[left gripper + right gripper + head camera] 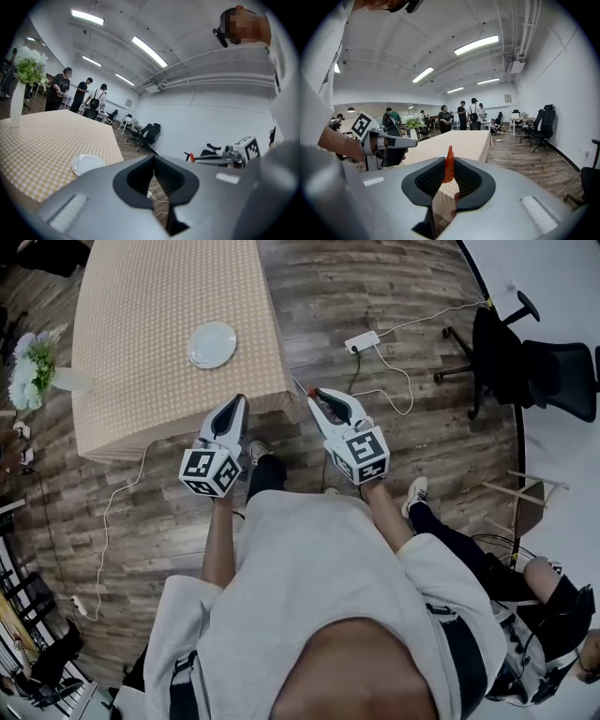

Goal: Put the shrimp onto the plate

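An orange shrimp (449,165) stands upright, pinched between the jaws of my right gripper (449,177), which is shut on it. In the head view the right gripper (316,397) hangs over the floor just off the table's near corner, and the shrimp's red tip (310,390) shows at its jaws. A white plate (213,344) lies on the checkered tablecloth, near the table's front right part; the left gripper view also shows the plate (86,163). My left gripper (236,409) is held at the table's front edge, shut with nothing in it (153,174).
The table (141,352) has a checkered cloth, with a white vase of flowers (33,371) at its left edge. A power strip (362,341) and cables lie on the wooden floor. An office chair (506,352) stands at the right. A seated person's leg (441,531) is close by.
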Action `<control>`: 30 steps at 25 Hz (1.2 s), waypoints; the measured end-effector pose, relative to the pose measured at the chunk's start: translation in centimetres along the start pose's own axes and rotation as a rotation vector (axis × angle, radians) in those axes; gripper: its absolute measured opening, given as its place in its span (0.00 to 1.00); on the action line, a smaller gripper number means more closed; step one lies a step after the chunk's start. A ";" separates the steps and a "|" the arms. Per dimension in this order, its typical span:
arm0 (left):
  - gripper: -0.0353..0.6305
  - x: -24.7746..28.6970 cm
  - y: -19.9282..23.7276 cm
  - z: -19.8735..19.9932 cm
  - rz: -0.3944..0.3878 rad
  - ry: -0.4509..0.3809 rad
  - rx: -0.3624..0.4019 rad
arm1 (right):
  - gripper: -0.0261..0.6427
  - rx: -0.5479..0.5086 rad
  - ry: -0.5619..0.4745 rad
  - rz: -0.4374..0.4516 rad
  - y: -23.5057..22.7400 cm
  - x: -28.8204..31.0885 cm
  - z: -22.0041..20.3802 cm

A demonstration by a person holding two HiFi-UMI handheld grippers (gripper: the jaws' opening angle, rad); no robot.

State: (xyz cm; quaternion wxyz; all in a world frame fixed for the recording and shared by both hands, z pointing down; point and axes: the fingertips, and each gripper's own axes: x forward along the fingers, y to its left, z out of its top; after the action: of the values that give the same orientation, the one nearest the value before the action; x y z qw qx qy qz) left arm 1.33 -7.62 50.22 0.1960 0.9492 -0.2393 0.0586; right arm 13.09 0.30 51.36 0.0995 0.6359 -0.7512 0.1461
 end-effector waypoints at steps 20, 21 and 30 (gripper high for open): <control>0.07 -1.1 18.5 6.7 0.118 -0.038 -0.081 | 0.13 -0.110 0.050 0.134 5.7 20.0 8.3; 0.07 -1.0 18.7 6.7 0.125 -0.038 -0.084 | 0.13 -0.113 0.050 0.144 5.7 20.5 8.4; 0.07 1.0 19.9 7.6 0.263 -0.062 -0.092 | 0.13 -0.105 0.050 0.274 3.2 24.1 9.1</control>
State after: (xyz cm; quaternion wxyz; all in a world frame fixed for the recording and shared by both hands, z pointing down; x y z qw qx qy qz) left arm -7.12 -27.18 50.36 0.2225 0.9009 -0.3700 0.0435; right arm 6.19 -24.67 50.62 0.1305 0.5173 -0.8350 0.1345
